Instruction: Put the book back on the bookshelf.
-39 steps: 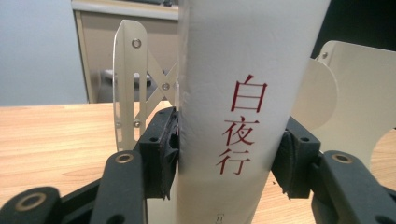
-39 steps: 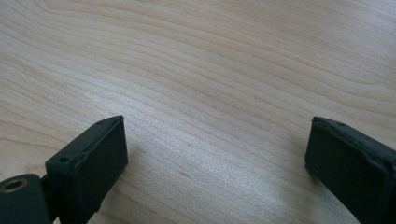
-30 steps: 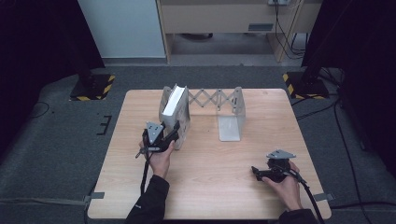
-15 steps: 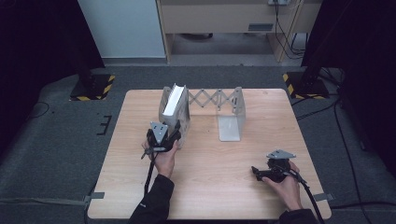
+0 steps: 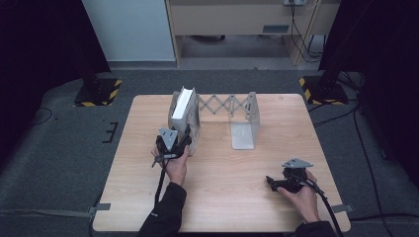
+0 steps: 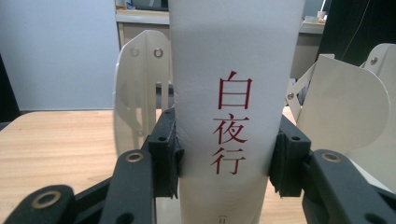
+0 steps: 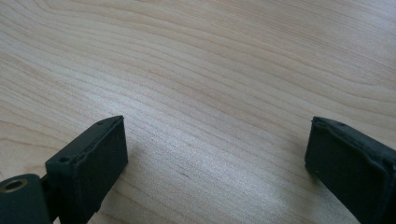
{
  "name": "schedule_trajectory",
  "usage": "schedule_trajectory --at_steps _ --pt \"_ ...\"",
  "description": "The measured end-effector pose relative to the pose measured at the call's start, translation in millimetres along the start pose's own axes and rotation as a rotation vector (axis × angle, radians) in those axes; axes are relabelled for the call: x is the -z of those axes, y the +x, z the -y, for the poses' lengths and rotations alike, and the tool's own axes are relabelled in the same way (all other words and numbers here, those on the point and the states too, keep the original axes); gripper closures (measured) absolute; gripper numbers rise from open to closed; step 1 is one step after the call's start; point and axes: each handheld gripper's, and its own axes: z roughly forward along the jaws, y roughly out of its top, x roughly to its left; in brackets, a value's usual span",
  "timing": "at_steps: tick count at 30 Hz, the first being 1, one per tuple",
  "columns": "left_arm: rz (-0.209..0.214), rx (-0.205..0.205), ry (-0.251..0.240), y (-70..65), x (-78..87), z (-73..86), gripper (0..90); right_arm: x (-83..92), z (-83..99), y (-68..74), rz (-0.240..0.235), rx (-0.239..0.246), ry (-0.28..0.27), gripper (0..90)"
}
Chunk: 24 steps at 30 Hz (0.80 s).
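A white book stands upright at the left end of a white metal expanding book rack. In the left gripper view its spine carries red characters. My left gripper is shut on the lower spine, with both black pads pressed against the book's sides. The rack's end plates rise on either side of the book. My right gripper rests low at the table's front right. It is open, with bare wood between its jaws.
The wooden table has open surface in its middle and front. The rack's right plate stands behind the centre. Black stands with striped bases sit on the floor beyond both far corners. A cable trails from my left gripper.
My left gripper has shifted a little to the right and toward the book, ending against its spine. My right gripper has stayed where it was.
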Motion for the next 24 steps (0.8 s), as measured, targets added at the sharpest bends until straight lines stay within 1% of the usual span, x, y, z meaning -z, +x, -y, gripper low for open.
schedule_trajectory --at_steps 3,5,7,9,10,11,13,14,15,16,17,18,19,22,24 --pt "0.004 -0.010 -0.007 -0.3 -3.4 0.8 51.9 0.0 -0.1 0.1 -0.001 -0.001 0.001 6.1" --pt "0.019 -0.011 -0.004 0.2 -5.1 0.3 50.9 0.0 -0.1 0.1 -0.001 -0.001 0.001 6.1" --pt "0.056 -0.011 0.003 2.5 -4.4 0.7 50.0 0.0 -0.1 0.1 -0.001 -0.001 0.001 6.1" --pt "0.111 0.000 -0.011 6.4 -2.4 4.0 46.9 0.1 0.0 0.1 -0.001 -0.001 0.001 6.1" --pt "0.149 0.002 -0.004 11.0 2.2 8.3 46.9 0.0 0.0 0.1 -0.001 -0.001 0.001 6.1" --pt "0.161 0.008 0.004 13.3 4.8 10.9 47.2 0.0 0.0 0.1 -0.001 -0.001 0.001 6.1" --pt "0.184 0.014 0.039 17.5 8.2 16.2 47.8 0.0 0.0 0.1 -0.001 -0.001 0.001 6.1" --pt "0.194 0.008 0.047 19.3 8.7 19.4 48.0 0.0 -0.1 0.1 -0.001 -0.001 0.001 6.1" --pt "0.203 0.015 0.045 20.4 8.5 22.4 48.4 0.0 0.0 0.1 -0.001 -0.001 0.001 6.1" --pt "0.203 0.015 0.045 20.4 8.5 22.4 48.1 0.0 0.0 0.1 -0.001 -0.001 0.001 6.1" --pt "0.208 0.028 0.035 21.4 8.2 24.1 48.1 0.0 0.0 0.1 -0.001 -0.001 0.001 6.1" --pt "0.216 0.038 0.037 21.8 7.5 24.3 47.8 0.0 0.0 0.1 -0.001 -0.001 0.001 6.1" --pt "0.216 0.045 0.037 21.6 7.0 24.3 47.7 0.0 0.0 0.0 0.000 0.000 0.000 6.1" --pt "0.213 0.047 0.041 18.7 6.3 23.9 47.7 0.0 -0.1 0.1 -0.001 -0.001 0.001 6.1" --pt "0.199 0.044 0.054 15.9 6.0 21.9 47.7 0.0 -0.1 0.0 -0.001 -0.001 0.001 6.1"
